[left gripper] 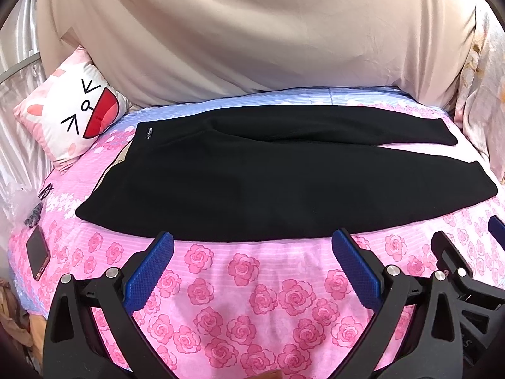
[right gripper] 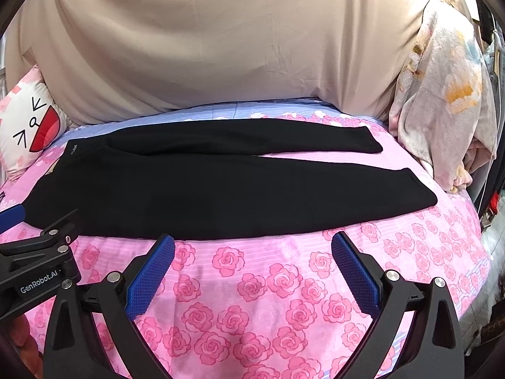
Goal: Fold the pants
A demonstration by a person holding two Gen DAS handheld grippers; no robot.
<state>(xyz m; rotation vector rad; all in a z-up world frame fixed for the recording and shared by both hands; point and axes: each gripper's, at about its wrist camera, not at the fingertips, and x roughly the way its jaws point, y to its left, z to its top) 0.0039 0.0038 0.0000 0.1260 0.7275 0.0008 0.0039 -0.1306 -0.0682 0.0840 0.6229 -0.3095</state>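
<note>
- Black pants (left gripper: 252, 177) lie flat on the bed (left gripper: 240, 284), spread over its rose-print sheet; the long axis runs left to right across both views, waistband at the left, the two leg hems at the right.
- The legs part slightly toward the hems: the far leg (right gripper: 252, 135) ends short of the near leg (right gripper: 221, 195), with a wedge of pink sheet showing between them.
- Left claw (left gripper: 252, 237): blue pads spread wide, nothing between them, tips just short of the near edge of the pants, around mid-length.
- Right claw (right gripper: 252, 238): likewise spread wide and empty, tips just at the near edge, nearer the hem end. Each claw shows at the margin of the other's view, so the two sit side by side.
- Judgement: the pants lie straight ahead of both claws, broadside on; the left claw is nearer the waistband, the right nearer the hems, which suits lifting the near leg over the far one.
- Open room: a bare strip of sheet lies before the near edge and past the hems.
- Bounds: a beige draped cloth (left gripper: 252, 31) rises close behind the far leg; a cartoon cushion (left gripper: 72, 110) sits beside the waistband; a phone (left gripper: 37, 252) lies at the left bed edge, well apart; a bundled floral blanket (right gripper: 442, 94) stands beyond the hems.
</note>
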